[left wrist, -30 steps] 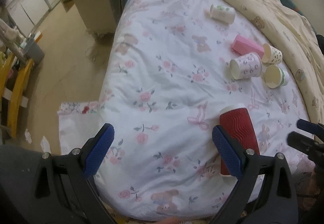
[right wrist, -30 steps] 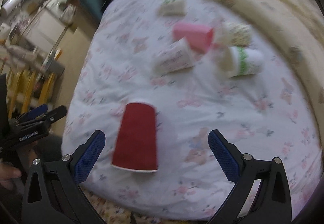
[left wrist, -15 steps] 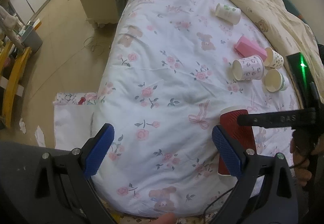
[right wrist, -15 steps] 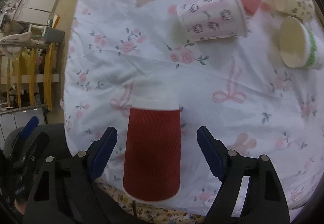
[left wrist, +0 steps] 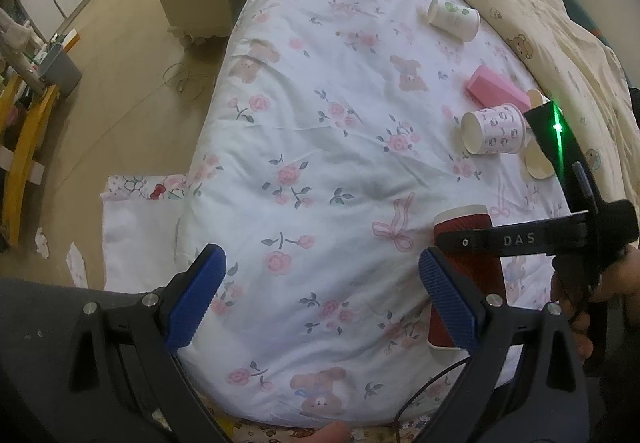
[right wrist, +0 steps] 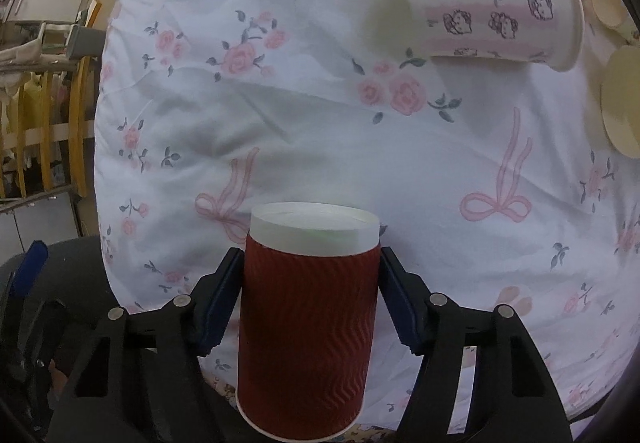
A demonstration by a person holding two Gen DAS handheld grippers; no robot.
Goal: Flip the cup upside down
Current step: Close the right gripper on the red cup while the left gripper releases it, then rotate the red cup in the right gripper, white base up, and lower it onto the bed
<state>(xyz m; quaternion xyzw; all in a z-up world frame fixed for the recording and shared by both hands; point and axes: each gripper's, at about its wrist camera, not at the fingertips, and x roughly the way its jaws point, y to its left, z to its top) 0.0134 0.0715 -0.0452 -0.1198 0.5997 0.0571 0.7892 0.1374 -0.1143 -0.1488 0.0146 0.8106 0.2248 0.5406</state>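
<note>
A red ribbed paper cup (right wrist: 308,327) lies on its side on the flowered bed sheet, its white base pointing away and its rim toward me. My right gripper (right wrist: 310,295) has its blue pads against both sides of the cup. In the left wrist view the cup (left wrist: 470,279) sits near the bed's front right, with the right gripper (left wrist: 500,241) crossing over it. My left gripper (left wrist: 320,295) is open and empty above the sheet, left of the cup.
A pink-striped printed cup (right wrist: 496,3) lies on its side beyond the red one. A pink cup (left wrist: 496,91), a white-green cup (left wrist: 454,19) and others lie farther back. A beige duvet (left wrist: 540,3) runs along the right. The floor (left wrist: 120,83) drops off left.
My right gripper has moved down and in over the red cup and closed its pads on the cup's sides. The left gripper has stayed open and drifted only slightly.
</note>
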